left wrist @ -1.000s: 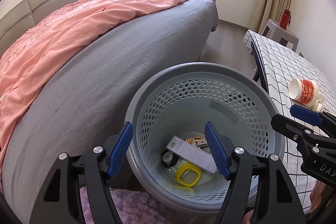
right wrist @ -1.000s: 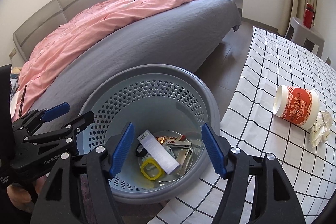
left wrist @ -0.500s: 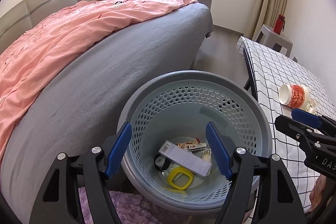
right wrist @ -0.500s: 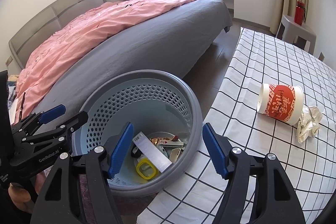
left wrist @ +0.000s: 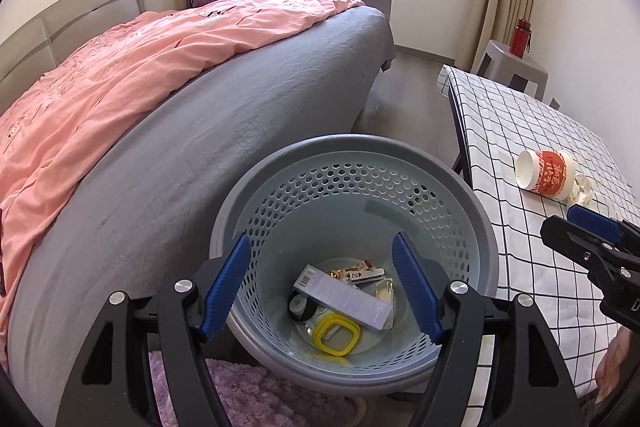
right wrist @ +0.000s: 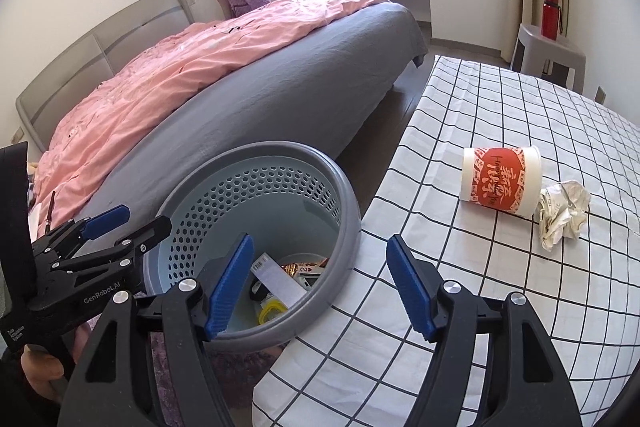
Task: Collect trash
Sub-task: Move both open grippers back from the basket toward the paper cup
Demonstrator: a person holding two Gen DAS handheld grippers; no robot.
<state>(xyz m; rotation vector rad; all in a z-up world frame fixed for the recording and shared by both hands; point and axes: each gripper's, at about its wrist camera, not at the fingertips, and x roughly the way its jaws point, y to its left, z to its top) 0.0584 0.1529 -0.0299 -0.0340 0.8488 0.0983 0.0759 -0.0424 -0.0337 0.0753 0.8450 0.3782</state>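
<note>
A grey perforated trash basket (left wrist: 356, 155) (right wrist: 348, 211) stands on the floor between bed and table. In it lie a long white box (left wrist: 342, 297), a yellow ring (left wrist: 335, 334) and small wrappers. My left gripper (left wrist: 322, 281) hangs open above the basket, with nothing between its jaws. My right gripper (right wrist: 320, 285) is open too, over the basket's rim and the table's edge. On the checked tablecloth (right wrist: 500, 107) a red-and-white paper cup (right wrist: 502, 179) (left wrist: 546, 173) lies on its side. A crumpled paper ball (right wrist: 562, 213) touches the cup's base.
A bed with a grey sheet (left wrist: 240, 131) and pink quilt (left wrist: 120, 67) runs along the left. A grey stool (right wrist: 548, 55) with a red bottle (right wrist: 551, 11) stands at the back right. A purple rug (left wrist: 256, 391) lies under the basket.
Both grippers have drawn back and up from the basket. The right one has swung right, so more of the table, the cup and the paper ball show.
</note>
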